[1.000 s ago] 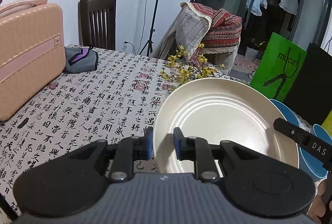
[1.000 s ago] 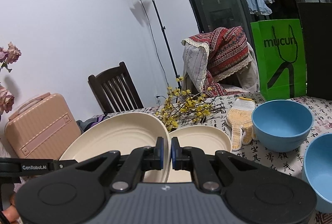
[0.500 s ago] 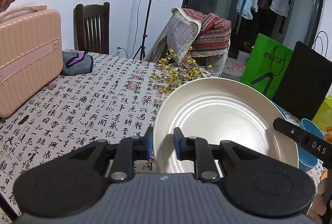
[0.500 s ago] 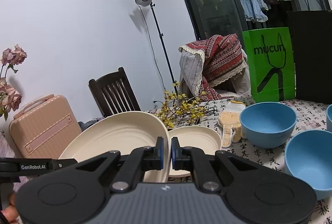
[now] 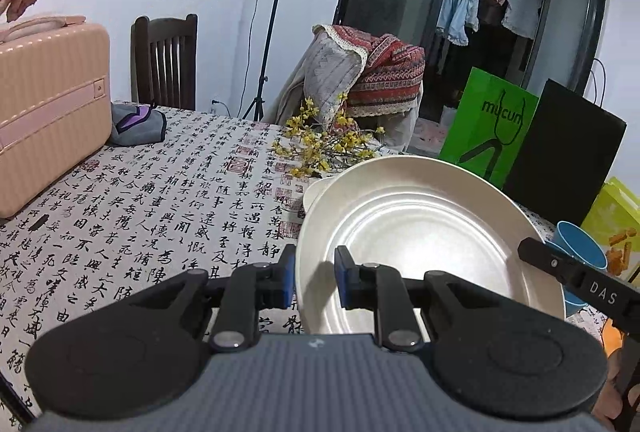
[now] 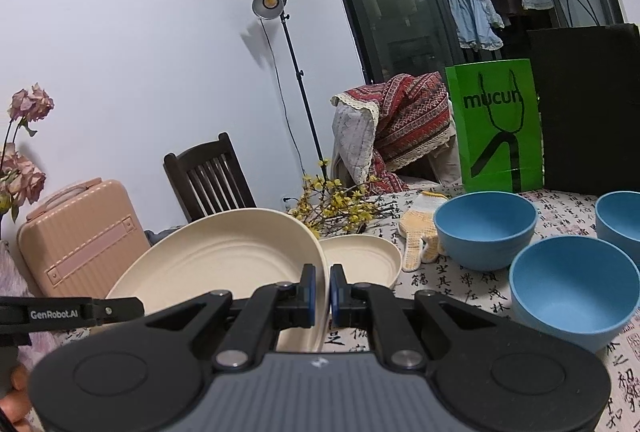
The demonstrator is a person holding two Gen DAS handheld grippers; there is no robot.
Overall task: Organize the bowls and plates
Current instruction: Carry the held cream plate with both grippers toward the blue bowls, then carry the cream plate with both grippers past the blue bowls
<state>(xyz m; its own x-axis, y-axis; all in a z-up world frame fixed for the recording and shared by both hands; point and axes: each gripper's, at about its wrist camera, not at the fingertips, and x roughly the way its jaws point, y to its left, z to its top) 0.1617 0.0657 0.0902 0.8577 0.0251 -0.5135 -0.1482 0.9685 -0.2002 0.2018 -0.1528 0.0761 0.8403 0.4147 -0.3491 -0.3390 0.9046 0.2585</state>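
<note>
A large cream plate (image 5: 420, 232) hangs tilted above the table, held from both sides. My left gripper (image 5: 314, 282) is shut on its left rim. My right gripper (image 6: 322, 290) is shut on the right rim of the same plate (image 6: 224, 264). A smaller cream plate (image 6: 360, 260) lies on the tablecloth just behind it. Three blue bowls (image 6: 484, 228) (image 6: 572, 288) (image 6: 620, 220) stand upright to the right. In the left wrist view the right gripper's finger (image 5: 576, 280) shows at the plate's far edge, with one blue bowl (image 5: 580, 248) behind it.
A pink suitcase (image 5: 48, 104) and a grey pouch (image 5: 136, 124) sit at the table's left. Yellow flower branches (image 5: 320, 148) and a knitted glove (image 6: 424, 228) lie behind the plates. A green bag (image 6: 496, 128) and a black bag (image 6: 584, 104) stand at the back right.
Both grippers have lifted the large plate higher. The small plate behind it and more of the blue bowls have come into view.
</note>
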